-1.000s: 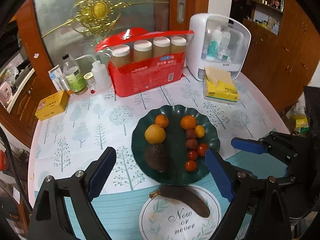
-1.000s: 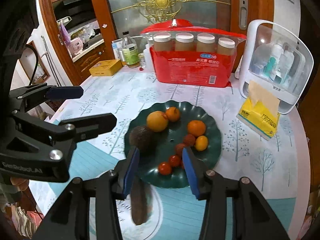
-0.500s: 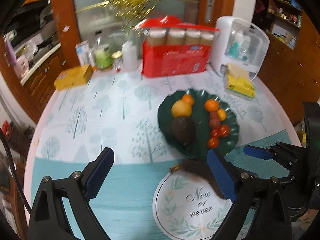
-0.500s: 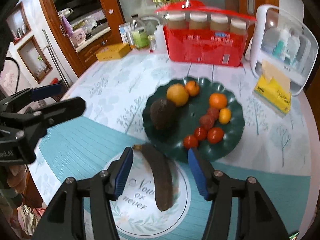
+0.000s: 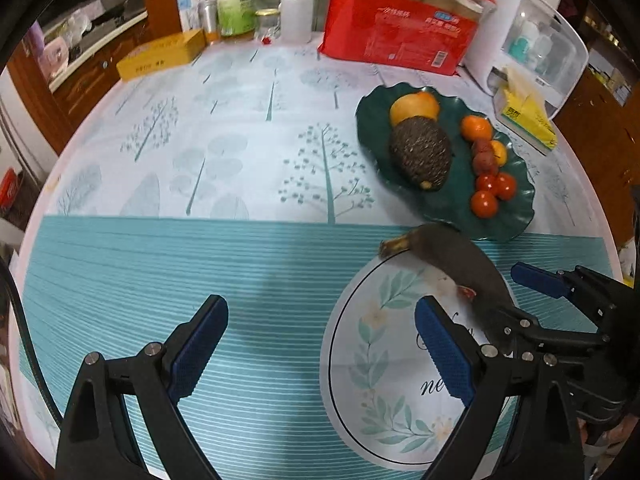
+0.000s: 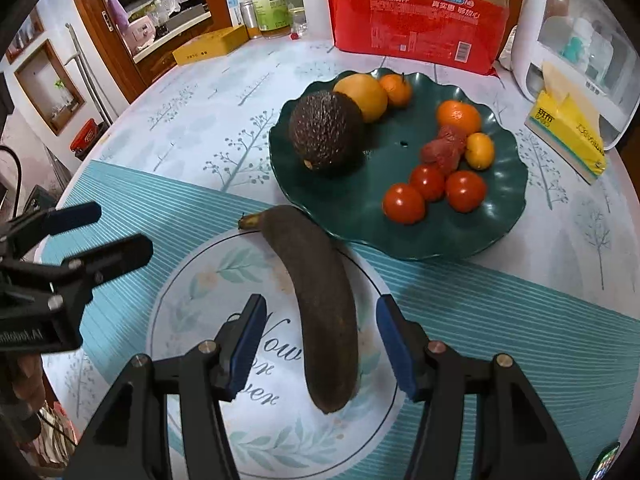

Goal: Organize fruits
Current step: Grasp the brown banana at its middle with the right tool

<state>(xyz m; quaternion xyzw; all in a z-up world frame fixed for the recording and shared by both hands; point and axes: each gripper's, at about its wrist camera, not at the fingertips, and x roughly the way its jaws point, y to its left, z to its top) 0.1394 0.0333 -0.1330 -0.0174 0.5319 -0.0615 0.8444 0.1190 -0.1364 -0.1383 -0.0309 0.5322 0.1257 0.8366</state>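
Observation:
A dark brown banana (image 6: pixel 324 308) lies on a round white mat (image 6: pixel 208 280) printed "Now or never". My right gripper (image 6: pixel 320 344) is open, its jaws on either side of the banana's near half, not touching it. A dark green plate (image 6: pixel 500 216) behind holds an avocado (image 6: pixel 326 134), oranges and several small tomatoes (image 6: pixel 404 202). My left gripper (image 5: pixel 320 348) is open and empty, low over the teal table strip, left of the mat (image 5: pixel 384 364) and the banana (image 5: pixel 460 260). The plate also shows in the left wrist view (image 5: pixel 516 216).
At the back of the table stand a red pack of paper cups (image 6: pixel 416 24), a white storage box (image 6: pixel 580 40), a yellow tissue pack (image 6: pixel 568 132), a yellow carton (image 6: pixel 212 46) and bottles (image 6: pixel 272 4). The table's round edge runs close on the left.
Both grippers have dropped lower and nearer the table. The right gripper has come down around the banana. The left gripper has swung left, away from the plate.

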